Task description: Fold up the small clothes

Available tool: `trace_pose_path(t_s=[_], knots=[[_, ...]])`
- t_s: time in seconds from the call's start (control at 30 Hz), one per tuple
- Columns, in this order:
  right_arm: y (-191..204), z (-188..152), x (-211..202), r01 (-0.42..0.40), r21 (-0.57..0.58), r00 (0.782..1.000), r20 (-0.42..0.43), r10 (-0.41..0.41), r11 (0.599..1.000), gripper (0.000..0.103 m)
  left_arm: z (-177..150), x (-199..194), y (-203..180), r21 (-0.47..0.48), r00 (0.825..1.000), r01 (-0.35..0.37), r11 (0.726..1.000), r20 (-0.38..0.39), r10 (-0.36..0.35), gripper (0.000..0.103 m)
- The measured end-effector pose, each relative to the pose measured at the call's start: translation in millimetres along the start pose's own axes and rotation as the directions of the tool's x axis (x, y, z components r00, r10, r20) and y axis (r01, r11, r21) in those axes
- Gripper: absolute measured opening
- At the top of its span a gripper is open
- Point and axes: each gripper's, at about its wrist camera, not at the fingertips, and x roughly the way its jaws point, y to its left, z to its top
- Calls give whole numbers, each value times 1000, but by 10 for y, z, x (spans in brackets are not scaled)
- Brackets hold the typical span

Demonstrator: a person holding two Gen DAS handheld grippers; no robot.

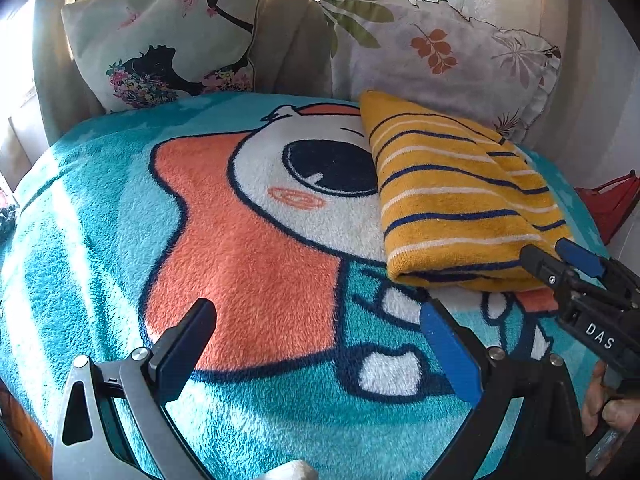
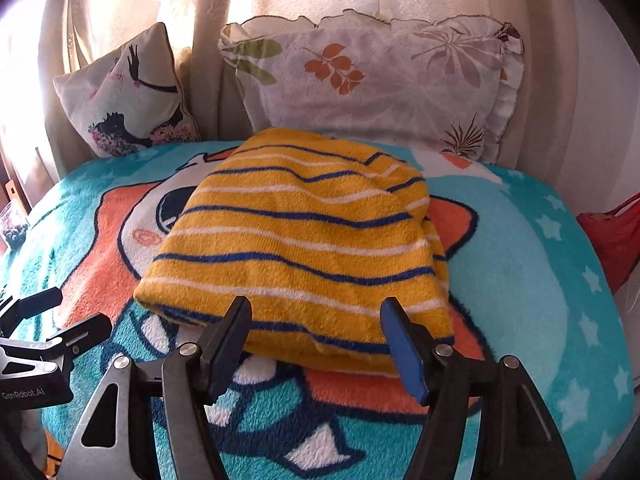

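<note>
A yellow garment with blue and white stripes (image 2: pixel 304 240) lies folded into a thick pad on a teal cartoon fleece blanket (image 2: pixel 532 272). It also shows at the right of the left wrist view (image 1: pixel 460 204). My right gripper (image 2: pixel 316 320) is open, its fingers spread just in front of the garment's near edge, nothing between them. It shows from the side in the left wrist view (image 1: pixel 560 260). My left gripper (image 1: pixel 320 320) is open and empty over the blanket (image 1: pixel 100 220), left of the garment; it also appears at the left edge of the right wrist view (image 2: pixel 64 312).
Two pillows lean at the back: a silhouette-print one (image 1: pixel 168 36) on the left and a leaf-print one (image 1: pixel 440 52) right behind the garment. A curtain hangs behind them. A red object (image 2: pixel 612 240) sits beyond the blanket's right edge.
</note>
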Motion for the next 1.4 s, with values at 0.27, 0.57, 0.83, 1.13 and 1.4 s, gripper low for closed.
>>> trace_pose_path(t_s=[0.27,0.57,0.83,1.13,1.4], knots=[[139,-50,-8,-10,-51,1000,3,10,999,73,-8,-141,-72,14,1000,-9,1000,30,8,101],[227,-60,-183,-33,-68,998,42,36,997,74,-38,-361,-165,28,997,-13,1000,75,11,101],[193,-165,-370,-27,-51,998,63,30,998,74,-98,-587,-235,44,993,-11,999,117,6,101],[213,-248,-556,-24,-50,995,93,29,998,77,-188,-802,-374,80,988,-17,997,157,4,101],[234,-299,-597,-30,-48,995,95,34,998,78,-211,-827,-404,89,987,-11,996,162,-4,101]])
